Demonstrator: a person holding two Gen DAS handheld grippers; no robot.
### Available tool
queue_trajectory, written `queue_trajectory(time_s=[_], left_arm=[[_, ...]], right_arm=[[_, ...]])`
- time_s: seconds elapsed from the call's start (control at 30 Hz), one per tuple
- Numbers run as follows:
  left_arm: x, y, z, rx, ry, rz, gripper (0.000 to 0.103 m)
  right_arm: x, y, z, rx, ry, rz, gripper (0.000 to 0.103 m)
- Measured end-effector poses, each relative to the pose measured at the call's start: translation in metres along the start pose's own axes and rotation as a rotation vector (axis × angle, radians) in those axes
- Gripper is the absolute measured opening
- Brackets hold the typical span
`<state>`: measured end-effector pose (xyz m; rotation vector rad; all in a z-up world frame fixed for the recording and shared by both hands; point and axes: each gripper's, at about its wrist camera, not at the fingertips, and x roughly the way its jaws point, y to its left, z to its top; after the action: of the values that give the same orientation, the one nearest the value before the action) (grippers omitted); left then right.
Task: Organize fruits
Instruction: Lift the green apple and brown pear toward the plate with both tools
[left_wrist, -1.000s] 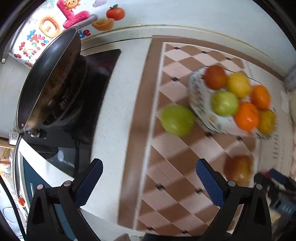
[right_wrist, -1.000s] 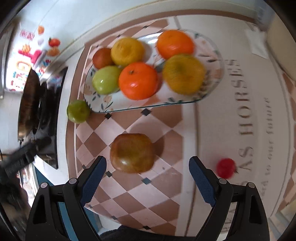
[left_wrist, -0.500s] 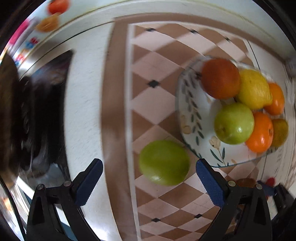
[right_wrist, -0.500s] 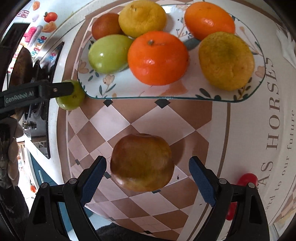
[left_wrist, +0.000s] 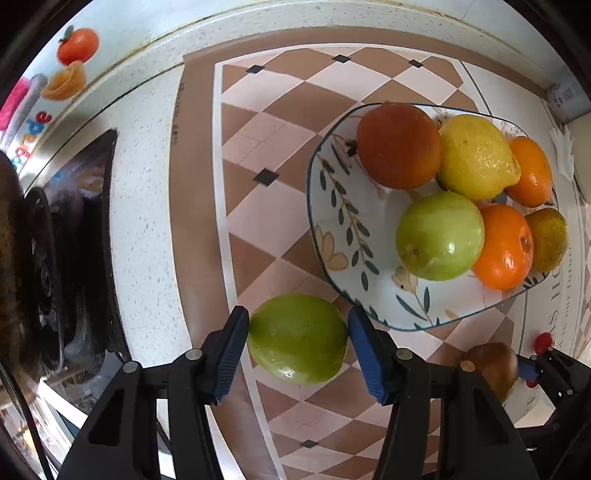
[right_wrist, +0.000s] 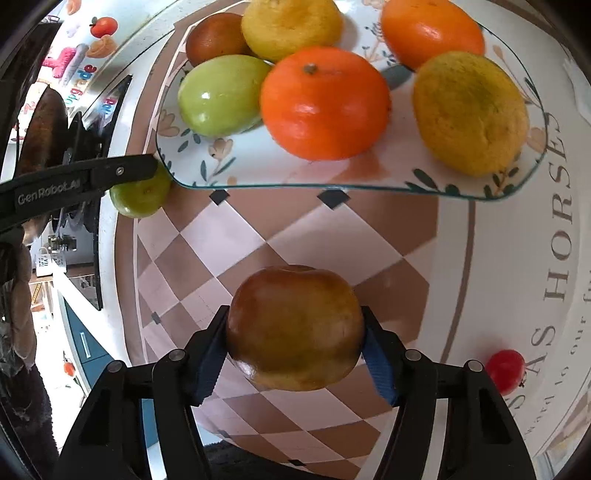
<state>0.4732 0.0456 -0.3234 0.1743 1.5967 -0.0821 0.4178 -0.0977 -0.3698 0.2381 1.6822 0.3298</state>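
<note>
My left gripper (left_wrist: 297, 343) is shut on a green apple (left_wrist: 297, 339) that lies on the checkered mat beside the plate. My right gripper (right_wrist: 295, 349) is shut on a brown-yellow apple (right_wrist: 295, 328) just in front of the plate. The floral plate (left_wrist: 343, 229) holds several fruits: a green apple (left_wrist: 439, 236), oranges (left_wrist: 504, 245), a lemon (left_wrist: 474, 155) and a dark red fruit (left_wrist: 399, 146). In the right wrist view the plate's rim (right_wrist: 258, 184) is near, and the left gripper's finger (right_wrist: 92, 177) crosses the green apple (right_wrist: 138, 197).
A small red cherry tomato (right_wrist: 504, 371) lies on the mat to the right. A black stove with a pan (left_wrist: 33, 280) stands at the left. The checkered mat (left_wrist: 266, 155) covers the white counter (left_wrist: 144, 192). The counter's front edge is close below.
Both grippers moved forward and closed: the left on the green apple, the right on the brown-yellow apple. Both were open around their fruit half a second ago.
</note>
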Motion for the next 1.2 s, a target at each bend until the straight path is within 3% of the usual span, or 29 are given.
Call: queue_trajectory(time_s=[0.2, 0.33, 0.7, 0.97, 1.13, 1.17, 1.2], left_arm=[[-0.011, 0.011, -0.049, -0.125, -0.007, -0.065, 0.046], [-0.014, 0.009, -0.069, -0.129, -0.031, -0.072, 0.047], [-0.005, -0.002, -0.04, -0.059, -0.009, -0.01, 0.059], [-0.006, -0.026, -0.009, -0.025, -0.002, 0.034, 0.057], [-0.017, -0.024, -0.026, -0.115, 0.015, -0.077, 0.055], [-0.021, -0.022, -0.032, -0.131, 0.018, -0.109, 0.052], [-0.025, -0.022, -0.039, -0.145, 0.017, -0.137, 0.043]], right_arm=[[-0.018, -0.017, -0.017, 0.014, -0.017, -0.005, 0.069], [-0.022, -0.03, -0.024, 0.029, -0.022, -0.026, 0.069], [-0.008, -0.036, -0.022, 0.091, -0.025, -0.01, 0.069], [-0.016, -0.04, -0.014, 0.091, -0.034, -0.03, 0.069], [-0.023, -0.043, -0.024, 0.096, -0.041, -0.007, 0.069], [-0.025, -0.044, -0.027, 0.096, -0.04, -0.001, 0.069], [-0.027, -0.045, -0.03, 0.094, -0.041, 0.004, 0.069]])
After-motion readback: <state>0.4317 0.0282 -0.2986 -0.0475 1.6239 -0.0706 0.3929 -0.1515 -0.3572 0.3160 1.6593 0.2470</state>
